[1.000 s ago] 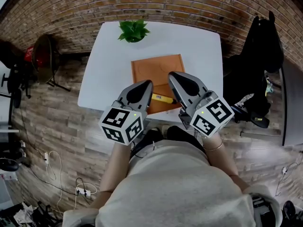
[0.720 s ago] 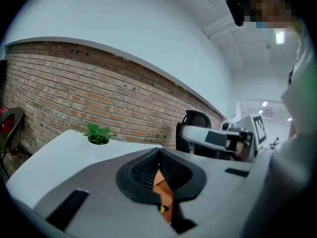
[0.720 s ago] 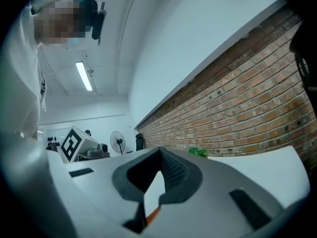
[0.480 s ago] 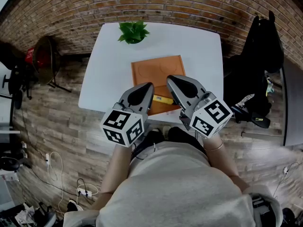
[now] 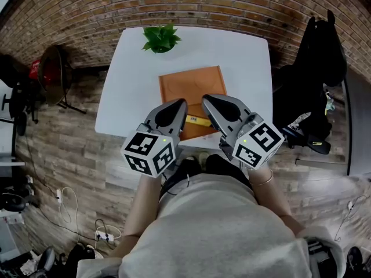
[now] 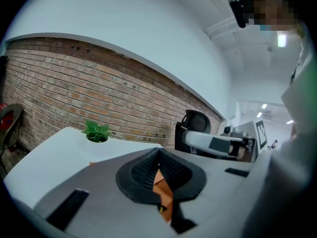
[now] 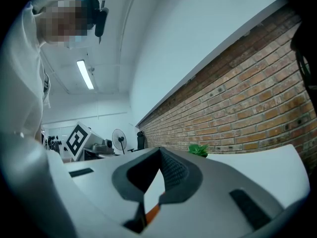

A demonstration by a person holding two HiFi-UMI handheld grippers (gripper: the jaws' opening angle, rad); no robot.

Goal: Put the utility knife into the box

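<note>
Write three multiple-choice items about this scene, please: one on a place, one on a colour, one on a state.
1. Where on the white square table does the small green leafy plant stand?
A. at the near edge, by the person
B. at the far edge, by the brick wall
C. in the middle of the table

2. What colour is the slim utility knife lying between the two grippers?
A. yellow
B. blue
C. red

3. How do the tongs of the right gripper stand?
A. wide open
B. shut on the plant
C. shut, with nothing held

Answers:
1. B, since the head view shows the plant at the table edge nearest the wall.
2. A, since a yellow body shows between the grippers.
3. C, since the right gripper view shows the tips meeting with nothing between them.
</note>
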